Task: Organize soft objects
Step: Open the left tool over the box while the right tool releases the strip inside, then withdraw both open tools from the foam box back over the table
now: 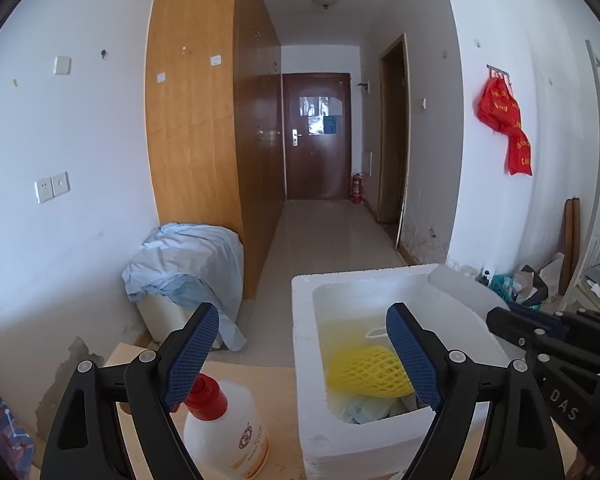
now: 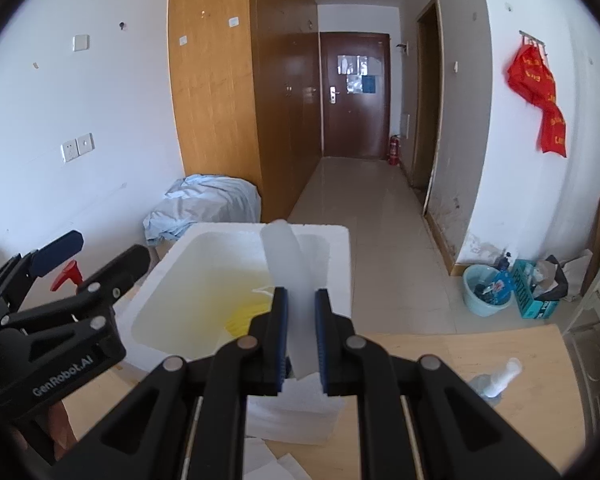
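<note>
A white styrofoam box (image 1: pixel 306 364) stands on the wooden table; it also shows in the right wrist view (image 2: pixel 168 264). Inside lie a yellow foam net (image 1: pixel 366 370) and some bluish packets (image 1: pixel 366 410). My left gripper (image 1: pixel 306 354) is open and empty, over the box's near left corner. My right gripper (image 2: pixel 301 334) is shut on a white foam sheet (image 2: pixel 288 264), held upright over the box's near rim. The yellow net (image 2: pixel 244 316) shows just left of it. The right gripper also shows at the right edge of the left wrist view (image 1: pixel 540 336).
A white bottle with a red cap (image 1: pixel 224 428) stands left of the box. A small white bottle (image 2: pixel 500 376) lies on the table (image 2: pixel 460 360) at the right. White sheets (image 2: pixel 276 460) lie near the front. A blue cloth-covered bin (image 1: pixel 188 268) stands by the wardrobe.
</note>
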`<state>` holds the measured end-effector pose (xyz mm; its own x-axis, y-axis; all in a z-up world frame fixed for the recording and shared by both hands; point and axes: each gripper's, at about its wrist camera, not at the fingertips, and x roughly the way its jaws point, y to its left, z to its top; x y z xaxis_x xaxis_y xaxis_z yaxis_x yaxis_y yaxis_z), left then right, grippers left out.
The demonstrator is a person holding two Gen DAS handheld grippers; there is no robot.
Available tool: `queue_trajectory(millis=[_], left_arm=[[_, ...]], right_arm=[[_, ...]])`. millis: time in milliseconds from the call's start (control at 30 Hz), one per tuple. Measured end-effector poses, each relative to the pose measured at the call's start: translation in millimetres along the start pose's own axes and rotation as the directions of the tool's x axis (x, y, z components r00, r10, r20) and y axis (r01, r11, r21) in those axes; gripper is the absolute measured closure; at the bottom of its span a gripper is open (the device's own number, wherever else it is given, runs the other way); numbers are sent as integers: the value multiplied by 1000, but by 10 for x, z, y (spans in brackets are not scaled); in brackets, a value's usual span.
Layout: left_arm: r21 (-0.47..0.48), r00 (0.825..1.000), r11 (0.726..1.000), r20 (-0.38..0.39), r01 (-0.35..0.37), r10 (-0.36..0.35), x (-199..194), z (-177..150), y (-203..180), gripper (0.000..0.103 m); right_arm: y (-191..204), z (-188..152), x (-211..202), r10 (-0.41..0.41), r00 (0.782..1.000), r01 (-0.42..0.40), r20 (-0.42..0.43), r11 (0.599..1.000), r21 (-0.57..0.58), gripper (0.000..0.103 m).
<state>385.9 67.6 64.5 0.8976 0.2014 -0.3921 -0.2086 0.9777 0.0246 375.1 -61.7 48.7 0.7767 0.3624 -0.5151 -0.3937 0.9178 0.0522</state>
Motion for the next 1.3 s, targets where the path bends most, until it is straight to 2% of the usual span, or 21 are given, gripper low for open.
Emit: queue_trajectory(millis=[333,533,567,633,700,767,833,1300], left_arm=[[-19,1000,1000,1,-9,9,-10,12,58,17],[-14,1000,1000,1,-8,8,-13,9,51,17],[-13,1000,1000,3,-8,8,-14,10,43,17],[-13,1000,1000,7,-8,8,-20,9,31,17],[-16,1000,1000,6,-10,10,-21,16,17,17],[-19,1000,1000,7,-9,9,-27,14,17,17],[-22,1000,1000,6,-7,7,-33,14,15,17],[-26,1000,999,17,20,-19,-142,40,43,17]], right_arm=[[37,-1,225,26,999,-26,-25,1000,-10,87],[25,-16,247,30,1000,-30,-10,999,-11,82],[33,-22,249,28,1000,-28,-13,999,-17,76],[35,-24,242,22,1000,-22,-10,1000,-17,74],[42,-25,232,15,1000,-15,-12,1000,-22,52],[57,-24,201,2,1000,-2,5,1000,-25,37],[75,-13,158,-7,1000,8,26,1000,-26,36],[111,15,44,-2,999,3,34,1000,-31,36]])
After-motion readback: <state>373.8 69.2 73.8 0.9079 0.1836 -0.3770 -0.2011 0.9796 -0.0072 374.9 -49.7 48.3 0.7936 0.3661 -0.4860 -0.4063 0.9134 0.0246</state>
